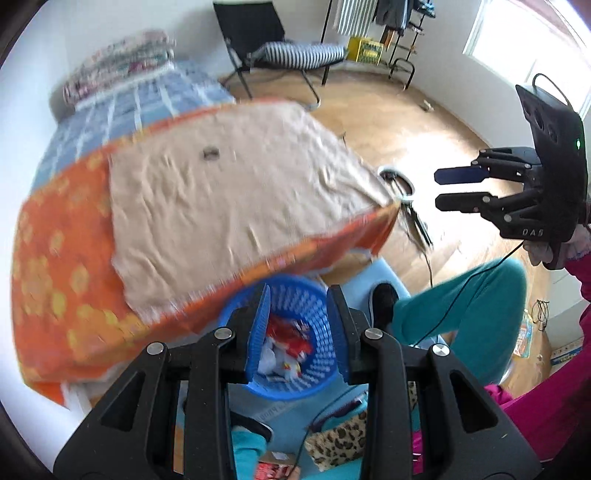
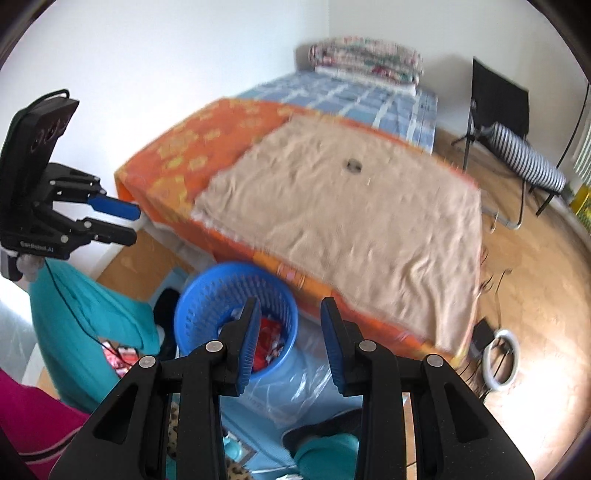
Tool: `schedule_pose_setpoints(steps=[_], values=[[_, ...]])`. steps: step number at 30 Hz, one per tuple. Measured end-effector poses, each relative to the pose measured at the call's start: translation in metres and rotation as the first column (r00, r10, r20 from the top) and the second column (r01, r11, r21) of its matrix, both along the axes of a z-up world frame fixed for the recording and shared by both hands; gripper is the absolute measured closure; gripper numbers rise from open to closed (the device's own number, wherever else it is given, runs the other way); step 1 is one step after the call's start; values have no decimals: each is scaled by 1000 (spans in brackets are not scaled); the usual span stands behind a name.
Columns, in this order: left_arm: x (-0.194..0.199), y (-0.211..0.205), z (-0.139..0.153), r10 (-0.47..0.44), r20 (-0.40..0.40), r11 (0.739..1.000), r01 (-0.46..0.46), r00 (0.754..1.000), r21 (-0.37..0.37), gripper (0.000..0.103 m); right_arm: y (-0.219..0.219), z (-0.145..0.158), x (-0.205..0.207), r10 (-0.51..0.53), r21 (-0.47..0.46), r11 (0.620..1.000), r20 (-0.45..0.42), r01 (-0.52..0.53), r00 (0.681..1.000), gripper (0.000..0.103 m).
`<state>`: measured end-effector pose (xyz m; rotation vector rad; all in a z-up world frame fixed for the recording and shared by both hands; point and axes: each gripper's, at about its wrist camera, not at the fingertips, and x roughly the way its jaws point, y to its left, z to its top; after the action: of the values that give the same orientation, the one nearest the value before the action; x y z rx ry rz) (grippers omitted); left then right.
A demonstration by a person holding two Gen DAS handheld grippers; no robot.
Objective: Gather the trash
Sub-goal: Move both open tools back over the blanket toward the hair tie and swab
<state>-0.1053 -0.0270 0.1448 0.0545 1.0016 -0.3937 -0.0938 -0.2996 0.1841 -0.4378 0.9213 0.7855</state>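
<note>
while we hold both tools above the floor, the left gripper (image 1: 297,328) and right gripper (image 2: 290,341) hang with jaws parted and nothing between them. the blue basket (image 2: 201,295) stands below by the bed (image 2: 332,206), with red and white wrappers (image 1: 290,341) inside.

Black hand-held gripper (image 1: 297,328) (blue pads), teal trousers (image 1: 461,295), magenta sleeve (image 1: 535,413)

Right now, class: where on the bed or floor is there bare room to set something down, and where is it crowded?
Free: the beige cloth around the small round object, and the wood floor before the black chair. Crowded: around the blue basket, hemmed by the person's legs and floor clutter.
</note>
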Motion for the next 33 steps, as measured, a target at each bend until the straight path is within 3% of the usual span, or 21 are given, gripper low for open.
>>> schedule_pose_setpoints(steps=[7, 12, 16, 23, 28, 33], values=[[33, 12, 99, 22, 176, 995, -38, 984, 89, 72, 12, 81, 24, 11, -15, 1000, 139, -9, 990, 70], [81, 18, 109, 40, 210, 997, -53, 977, 53, 72, 33, 96, 57, -6, 9, 1000, 186, 4, 982, 65], [132, 22, 77, 65, 168, 997, -69, 984, 22, 71, 50, 76, 90, -29, 24, 999, 172, 25, 985, 65], [237, 36, -24, 147, 23, 989, -147, 989, -5, 71, 71, 1, 170, -123, 70, 990, 49, 119, 991, 64], [298, 51, -98, 231, -56, 971, -234, 971, -56, 71, 78, -68, 233, -226, 109, 966, -75, 234, 971, 60], [353, 59, -157, 307, -74, 945, -313, 949, -95, 71, 88, -132, 285, -313, 125, 934, -160, 334, 936, 60]])
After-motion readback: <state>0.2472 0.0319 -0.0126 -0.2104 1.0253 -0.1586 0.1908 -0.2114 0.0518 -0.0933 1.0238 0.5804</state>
